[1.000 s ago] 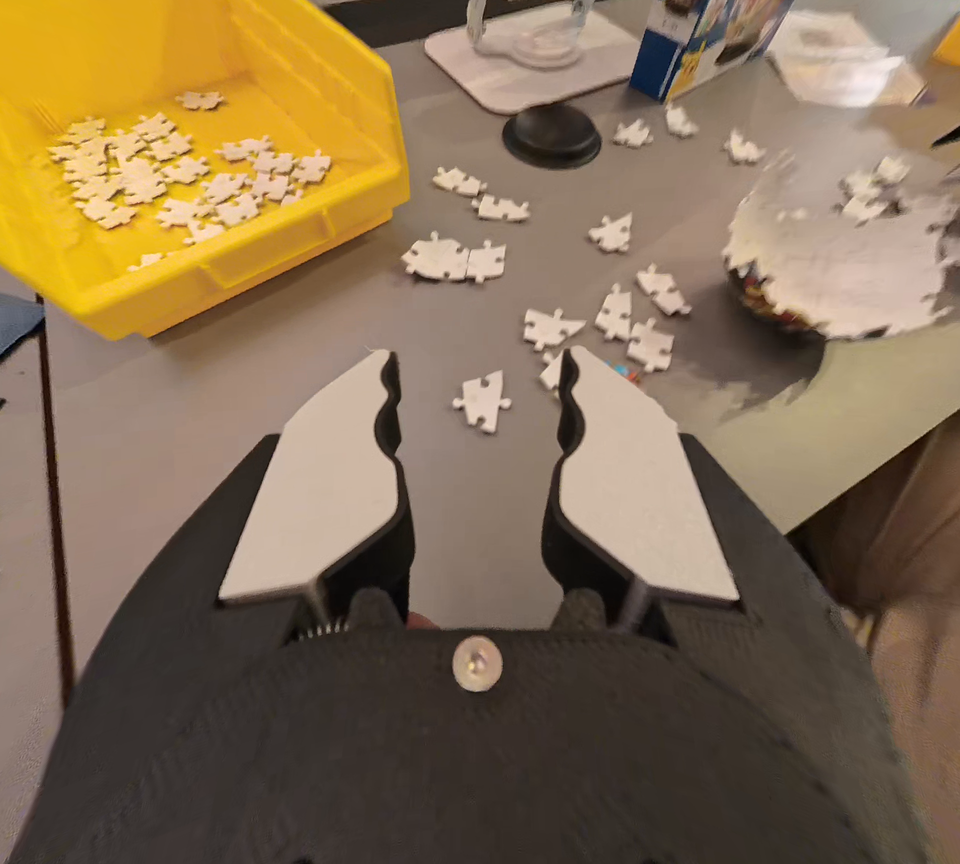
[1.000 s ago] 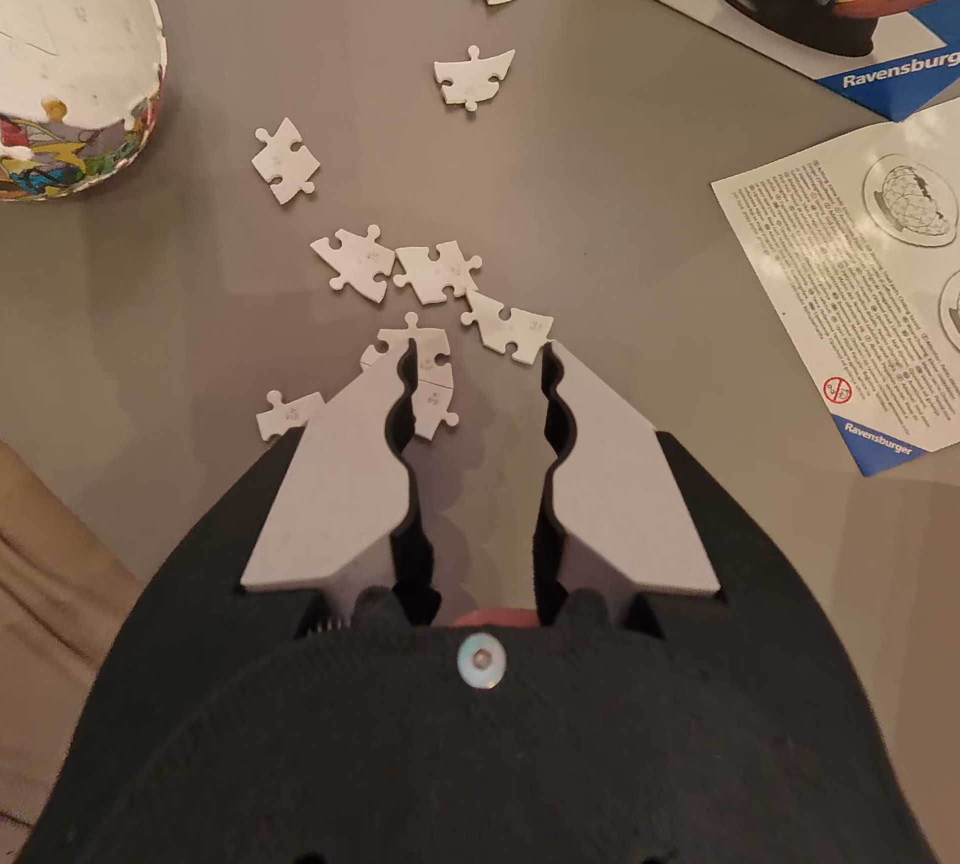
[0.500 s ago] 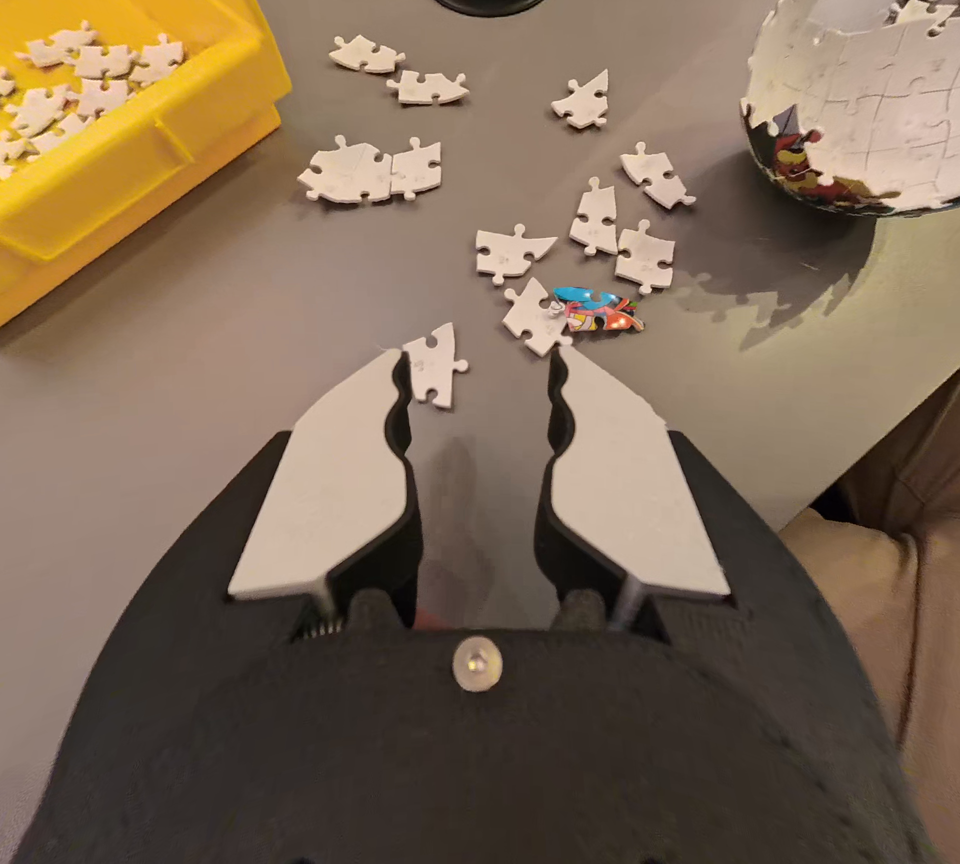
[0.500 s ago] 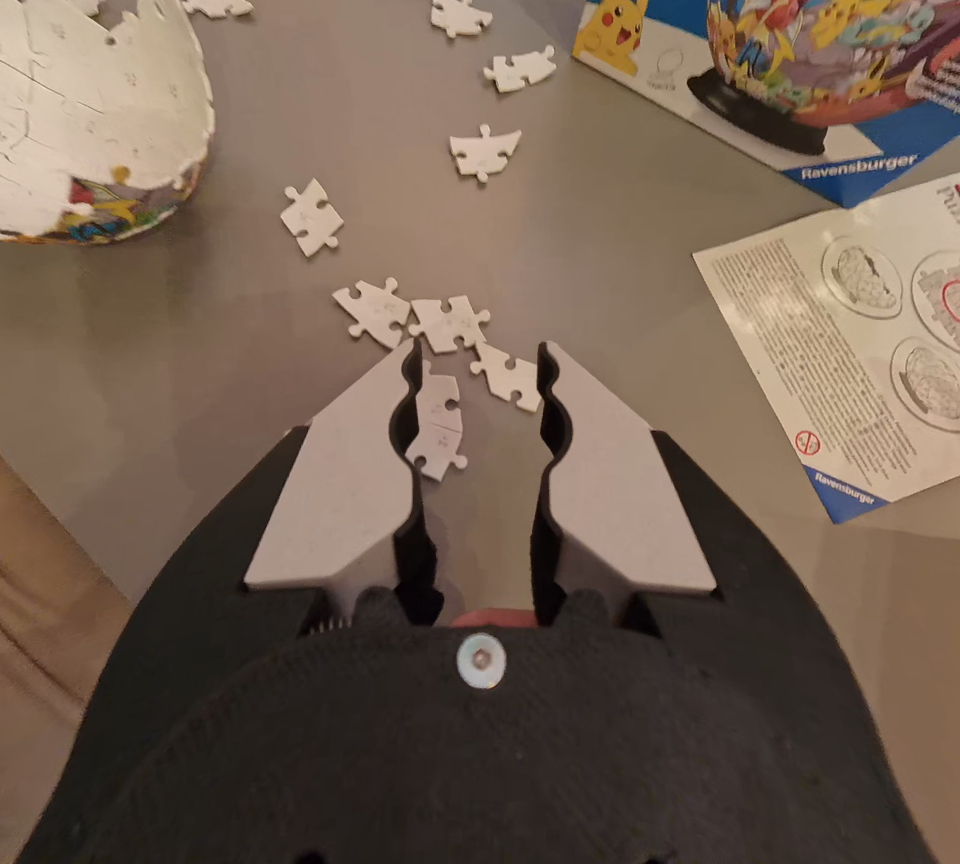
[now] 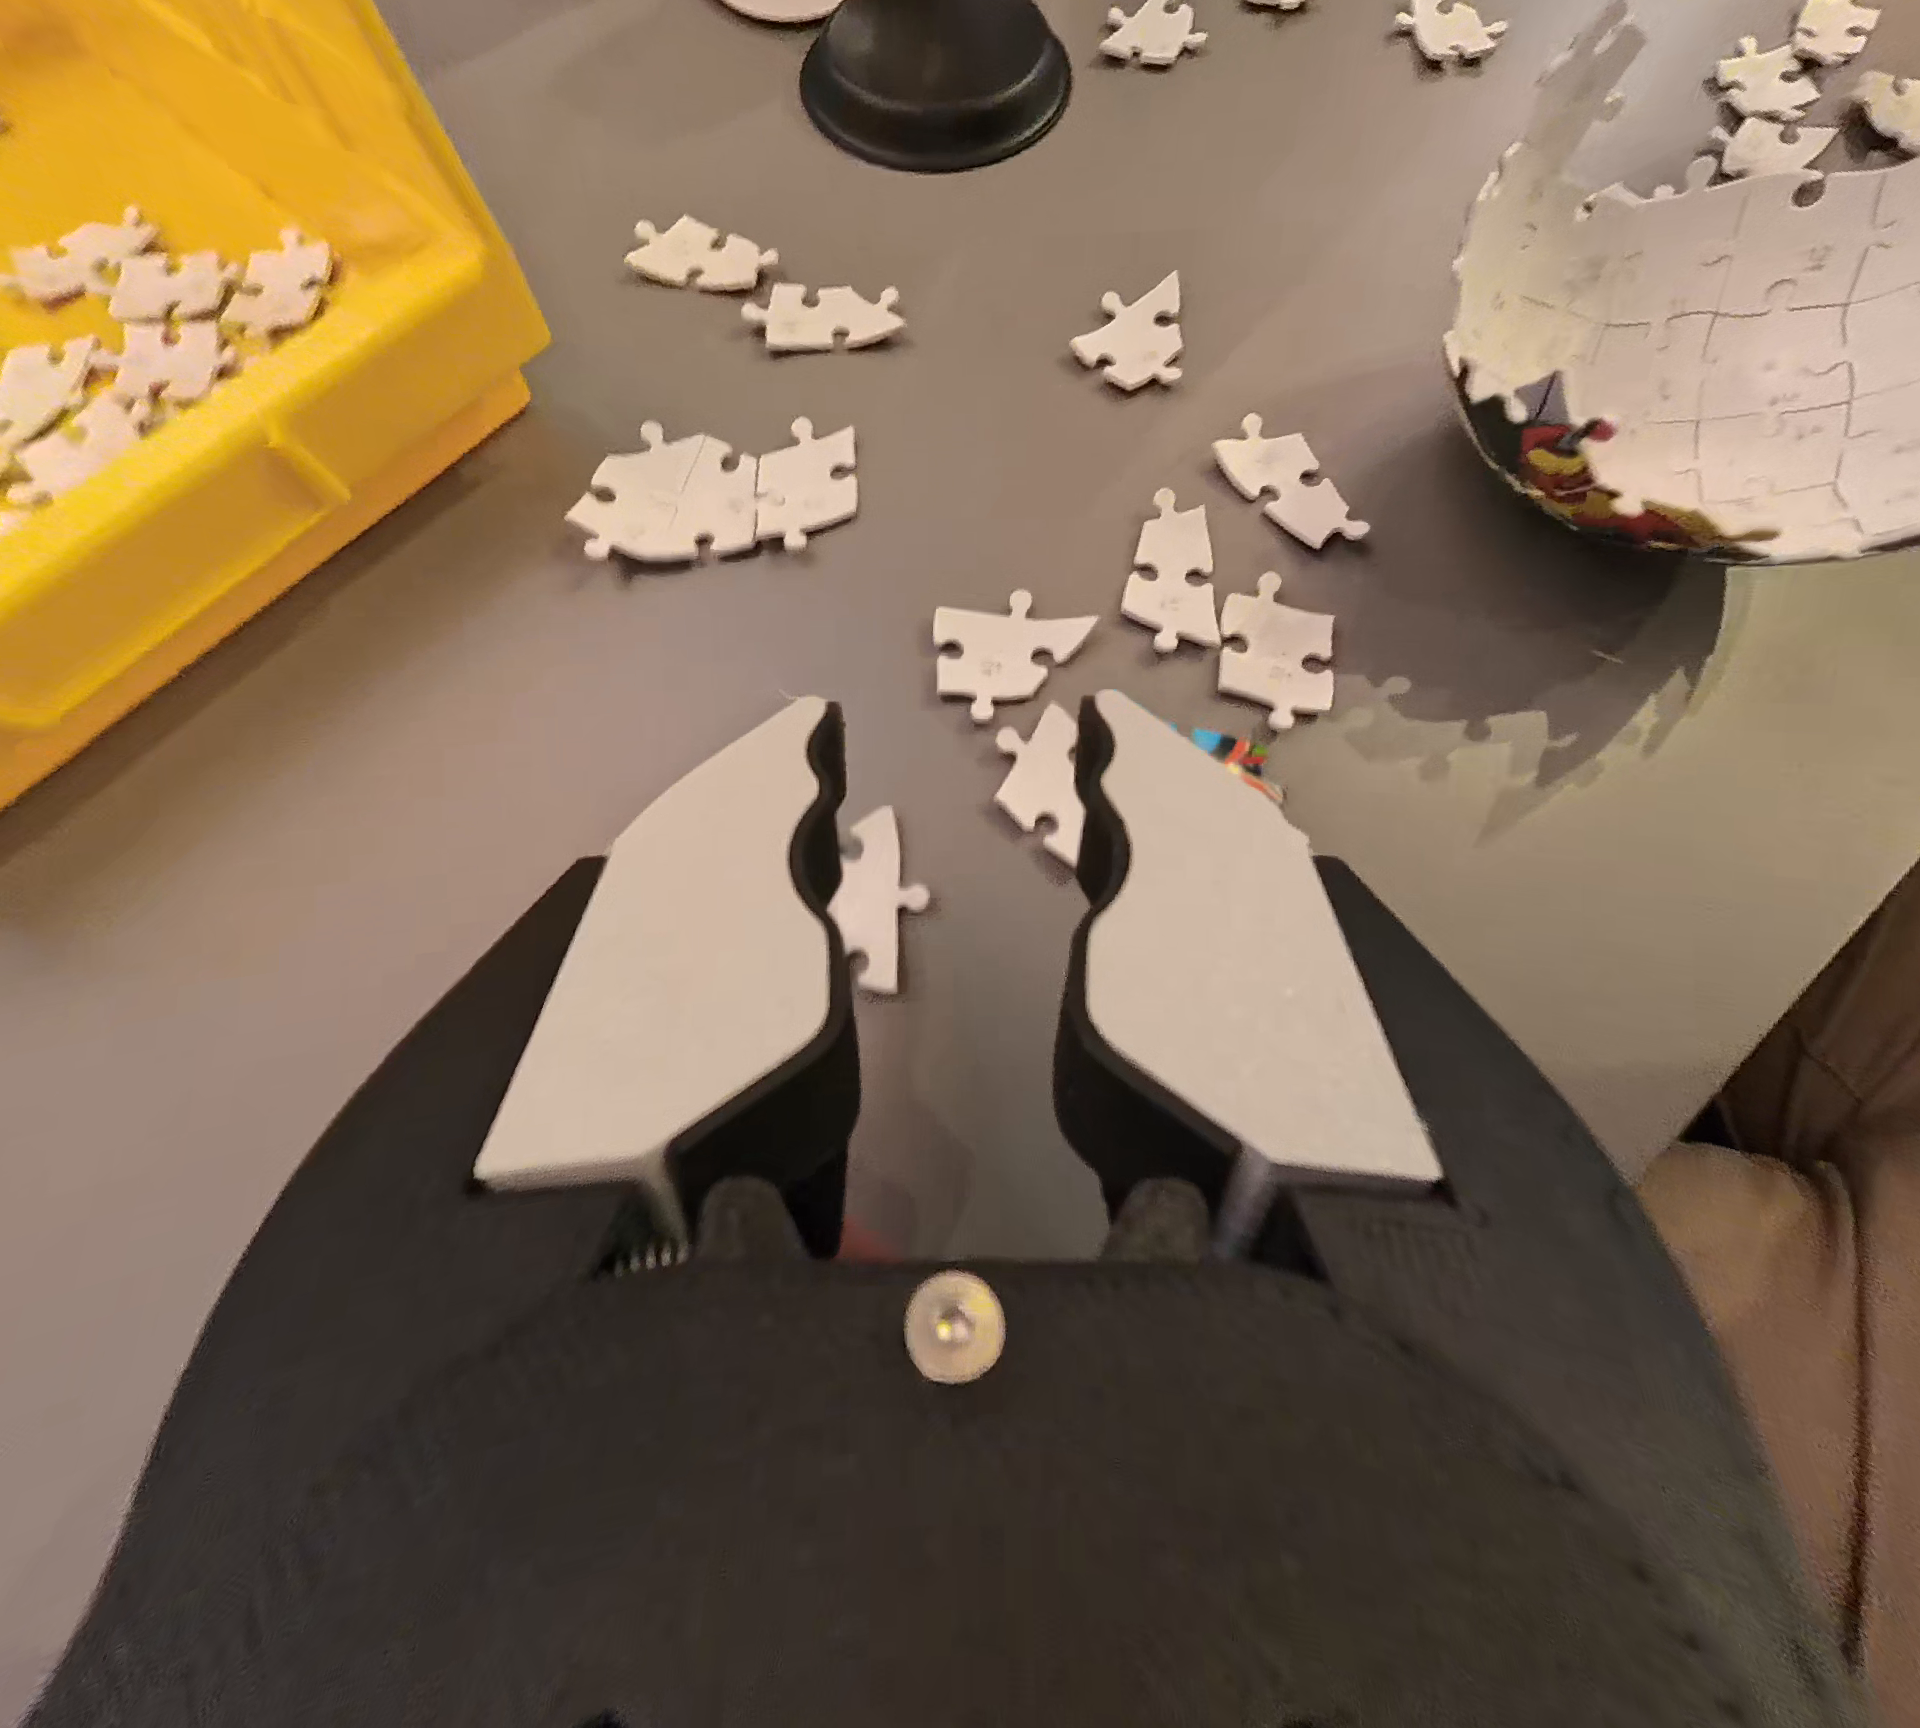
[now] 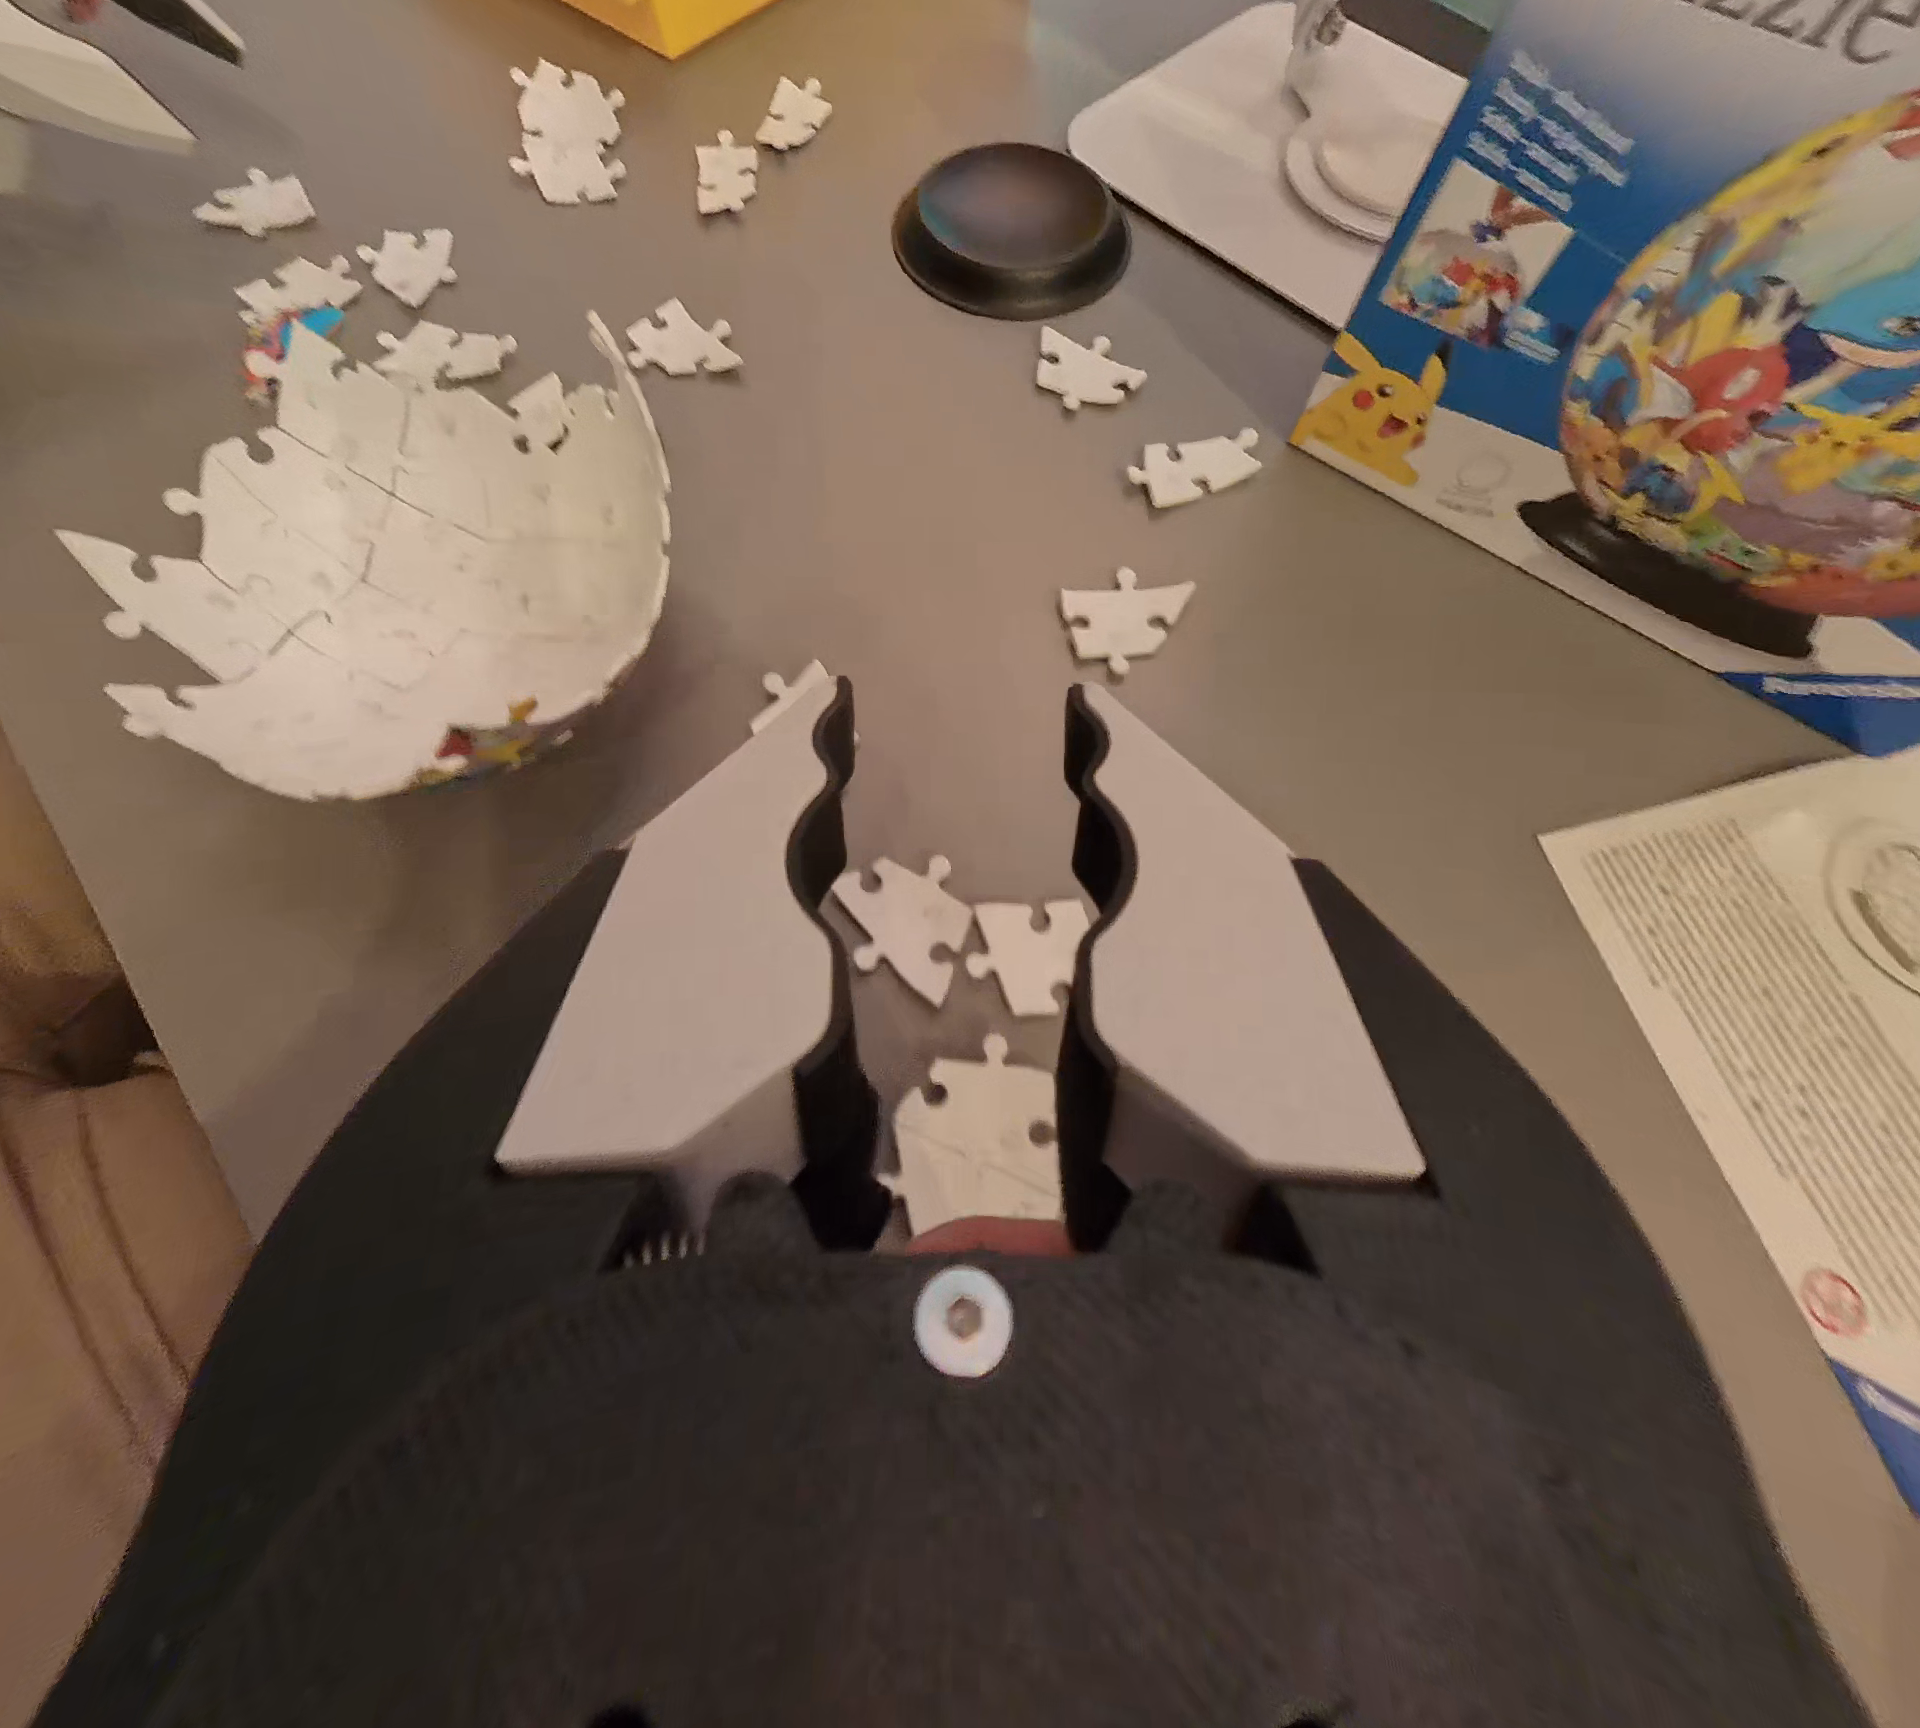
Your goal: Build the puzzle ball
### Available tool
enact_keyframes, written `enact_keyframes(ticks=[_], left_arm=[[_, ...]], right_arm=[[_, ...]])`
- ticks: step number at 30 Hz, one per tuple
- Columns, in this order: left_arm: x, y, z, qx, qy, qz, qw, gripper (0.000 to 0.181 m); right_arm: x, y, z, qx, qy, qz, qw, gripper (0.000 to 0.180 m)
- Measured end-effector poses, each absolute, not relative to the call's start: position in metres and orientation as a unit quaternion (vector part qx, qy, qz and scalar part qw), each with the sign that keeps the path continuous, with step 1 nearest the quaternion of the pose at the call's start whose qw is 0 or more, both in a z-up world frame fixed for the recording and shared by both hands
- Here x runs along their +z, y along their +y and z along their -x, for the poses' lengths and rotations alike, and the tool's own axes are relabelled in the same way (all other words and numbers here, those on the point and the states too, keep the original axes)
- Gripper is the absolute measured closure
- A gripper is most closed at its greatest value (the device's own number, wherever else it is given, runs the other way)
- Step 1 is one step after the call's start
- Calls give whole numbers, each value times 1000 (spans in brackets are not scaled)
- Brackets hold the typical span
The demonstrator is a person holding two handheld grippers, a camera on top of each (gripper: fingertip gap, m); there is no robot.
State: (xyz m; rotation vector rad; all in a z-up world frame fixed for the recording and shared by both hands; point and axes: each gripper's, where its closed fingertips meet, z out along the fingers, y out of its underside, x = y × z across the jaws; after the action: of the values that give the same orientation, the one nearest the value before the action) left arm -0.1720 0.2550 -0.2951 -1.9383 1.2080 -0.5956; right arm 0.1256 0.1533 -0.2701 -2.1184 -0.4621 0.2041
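Jaws apart on both: left gripper (image 5: 956, 722) straddles a flat white loose puzzle piece (image 5: 878, 899) on the grey table (image 5: 312, 847), right gripper (image 6: 956, 702) empty above others. Looks like piece-picking; next, pinch it, then carry to the half-built white puzzle-ball shell (image 5: 1714, 369) beyond.

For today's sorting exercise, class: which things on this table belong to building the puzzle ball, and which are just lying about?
Belong to the job:
- half-built ball shell
- loose white pieces
- yellow bin of pieces
- black stand
- instruction sheet
- puzzle box
- left gripper and right gripper, both open

Just lying about:
- white lamp base
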Motion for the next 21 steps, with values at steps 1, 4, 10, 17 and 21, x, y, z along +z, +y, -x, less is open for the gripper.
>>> enact_keyframes(ticks=[1, 4, 10, 17, 21], left_arm=[[-294, 257, 167, -232, 482, 754, 380, 138], [-291, 261, 153, -218, 518, 735, 379, 139], [-289, 254, 128, -270, 541, 712, 357, 145], [-308, 228, 76, -234, 687, 618, 302, 145], [-332, 220, 63, -224, 753, 575, 228, 139]], right_arm=[[-270, 157, -122, 93, -188, 861, 464, 140], [-276, 161, -117, 95, -195, 863, 456, 140], [-284, 159, -123, 108, -182, 868, 450, 142], [-284, 160, -123, 117, -180, 867, 450, 142], [-280, 158, -127, 117, -173, 865, 457, 142]])
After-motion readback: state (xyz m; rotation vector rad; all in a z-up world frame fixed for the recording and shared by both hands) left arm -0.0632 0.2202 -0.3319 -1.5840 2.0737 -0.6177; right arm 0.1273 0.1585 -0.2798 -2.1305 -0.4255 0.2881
